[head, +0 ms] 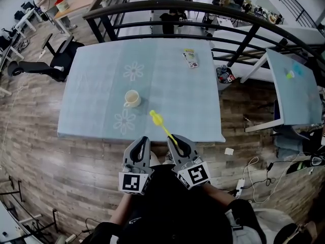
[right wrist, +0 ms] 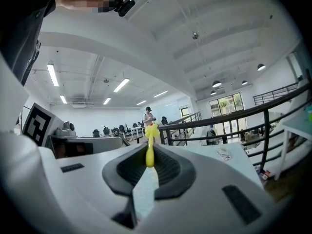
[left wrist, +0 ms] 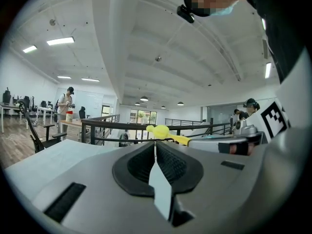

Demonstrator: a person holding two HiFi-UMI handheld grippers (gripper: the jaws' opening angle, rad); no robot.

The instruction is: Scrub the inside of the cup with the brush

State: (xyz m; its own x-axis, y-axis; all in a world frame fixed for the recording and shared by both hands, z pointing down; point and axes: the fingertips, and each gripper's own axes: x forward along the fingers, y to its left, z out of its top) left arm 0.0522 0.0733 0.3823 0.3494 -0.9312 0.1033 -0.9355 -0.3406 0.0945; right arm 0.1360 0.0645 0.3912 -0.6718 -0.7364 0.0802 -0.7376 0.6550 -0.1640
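big pale blue table (head: 96, 90) with faint flower prints takes up most of the head view, and it's nearly bare. both grippers hang low, close to the person's body, just short of the table's front edge and side by side.

left gripper (head: 143, 141) has its jaws pressed together with nothing between them, so it's empty. right gripper (head: 175, 140) is clamped on the tail end of the brush (head: 161, 125)'s handle. the right gripper view shows the yellow stick pinched between the pads, with the rest poking forward.

the cup (head: 132, 98) is small and cream coloured. it stands upright near the middle of the table, mouth up, beside one of the flower prints and well apart from both grippers. the brush head hovers over the table's front part, near the cup but not in it, so no scrubbing yet by the look of it.

handling guess: the cup looks light and nothing is pinning it, so i'd expect it to skate or tip once the brush pushes on its inside wall. the free left gripper would want to pinch the rim or the little side handle first. can't tell if it's ceramic or plastic, so go gentle. the brush looks like thin, light plastic, probably a bit bendy. held that far back it'll wobble, so light pressure is my bet.
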